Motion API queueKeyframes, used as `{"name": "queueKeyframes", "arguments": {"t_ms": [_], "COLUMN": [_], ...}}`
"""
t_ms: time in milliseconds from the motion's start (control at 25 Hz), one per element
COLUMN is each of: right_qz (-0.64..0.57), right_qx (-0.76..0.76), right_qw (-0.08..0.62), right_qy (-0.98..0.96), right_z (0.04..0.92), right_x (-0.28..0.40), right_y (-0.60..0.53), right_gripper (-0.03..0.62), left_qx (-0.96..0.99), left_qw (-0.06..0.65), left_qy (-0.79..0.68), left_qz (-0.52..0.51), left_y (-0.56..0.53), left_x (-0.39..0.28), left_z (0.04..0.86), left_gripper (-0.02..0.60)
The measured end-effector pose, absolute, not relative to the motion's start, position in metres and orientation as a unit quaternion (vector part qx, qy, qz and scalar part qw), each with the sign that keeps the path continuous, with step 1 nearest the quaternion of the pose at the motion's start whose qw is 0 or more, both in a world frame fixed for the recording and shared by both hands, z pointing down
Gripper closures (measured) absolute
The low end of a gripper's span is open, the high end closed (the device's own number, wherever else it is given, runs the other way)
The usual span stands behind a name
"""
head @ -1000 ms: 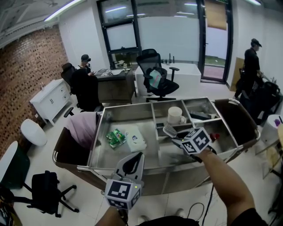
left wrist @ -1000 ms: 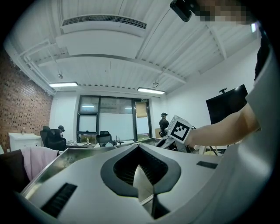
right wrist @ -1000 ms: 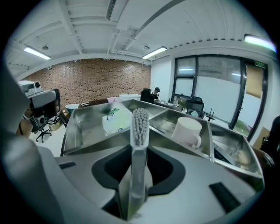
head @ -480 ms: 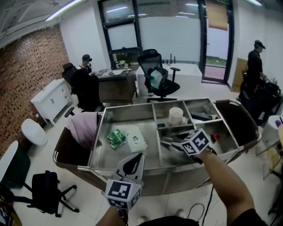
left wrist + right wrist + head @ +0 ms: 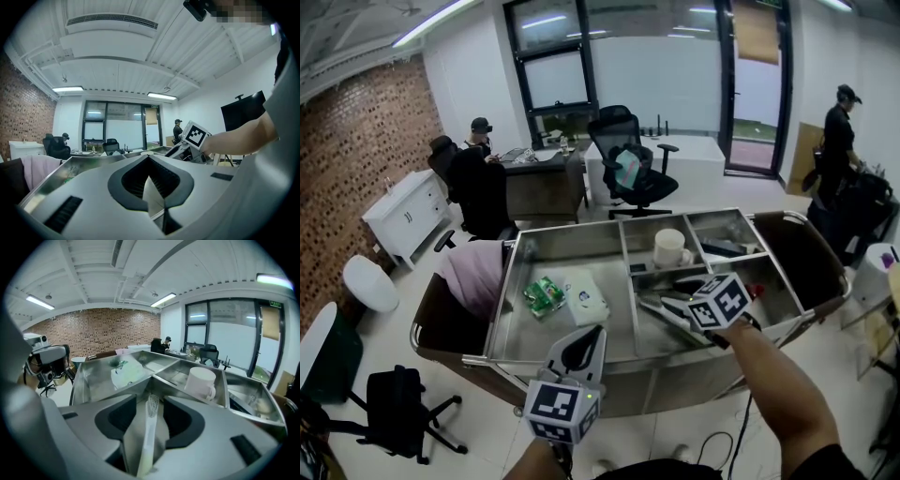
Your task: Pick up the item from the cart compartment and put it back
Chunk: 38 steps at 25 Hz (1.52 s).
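Above the front-edge compartment of the cart (image 5: 512,281), the right gripper (image 5: 150,401) has its fingers closing around a toothbrush (image 5: 146,441) that lies loose, unpinched, and may slip out askew across the divider, while the left gripper (image 5: 149,174) hangs clenched and empty.

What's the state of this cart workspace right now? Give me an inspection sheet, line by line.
Surface: stainless steel cart with divided compartments.
Job's things: white toothbrush at the front middle compartment, between the jaws of the right gripper.
Clutter: white ceramic mug in the compartment behind; green packet and white packet in the large left compartment; pink cloth at the cart's left end.
Grippers: right gripper jaws closing, pads not pressing on the toothbrush; left gripper shut, empty, at the cart's near edge.
Cables: black cable on the floor under the right arm.
Surroundings: brick wall, black office chairs, seated person, standing person.
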State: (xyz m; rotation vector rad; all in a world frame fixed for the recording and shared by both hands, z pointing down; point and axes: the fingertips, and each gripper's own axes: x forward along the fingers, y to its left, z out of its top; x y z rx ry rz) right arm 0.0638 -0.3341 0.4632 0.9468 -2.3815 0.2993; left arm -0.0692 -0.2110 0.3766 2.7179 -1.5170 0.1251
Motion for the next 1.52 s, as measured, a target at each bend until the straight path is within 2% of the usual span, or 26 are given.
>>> {"name": "queueKeyframes", "arguments": {"t_ms": [120,240,280,680,1040,1520], "right_qz": [0.114,0.111,0.112,0.076,0.077,0.127], "right_qx": [0.361,0.384,0.389,0.404,0.419,0.428], "right_qw": [0.243,0.204,0.193,0.121,0.022,0.030], "right_qy": [-0.893,-0.894,-0.894,-0.904,-0.905,-0.894], "right_z": [0.451,0.429,0.423,0.375,0.356,0.407], "right_x": [0.063,0.065,0.067,0.071,0.092,0.102], "right_y": [-0.332,-0.331,-0.330,-0.287,-0.206,-0.168], "right_gripper": [0.430,0.563,0.589,0.591,0.591,0.591], "left_qx": [0.875,0.875,0.876,0.876,0.877,0.871], "left_qw": [0.013,0.014,0.014,0.012,0.010,0.028], "left_qy": [-0.483,-0.481,-0.481,-0.481,-0.478,-0.487], "left_qz": [0.040,0.041,0.041,0.040,0.047,0.060], "left_y": [-0.210,-0.211,-0.212,-0.208,-0.192,-0.179], "left_x": [-0.066,-0.065,-0.065,-0.064,-0.066,-0.073], "left_z": [0.377,0.378,0.378,0.379,0.376,0.401], "left_gripper": [0.581,0.581,0.581,0.581,0.581,0.581]}}
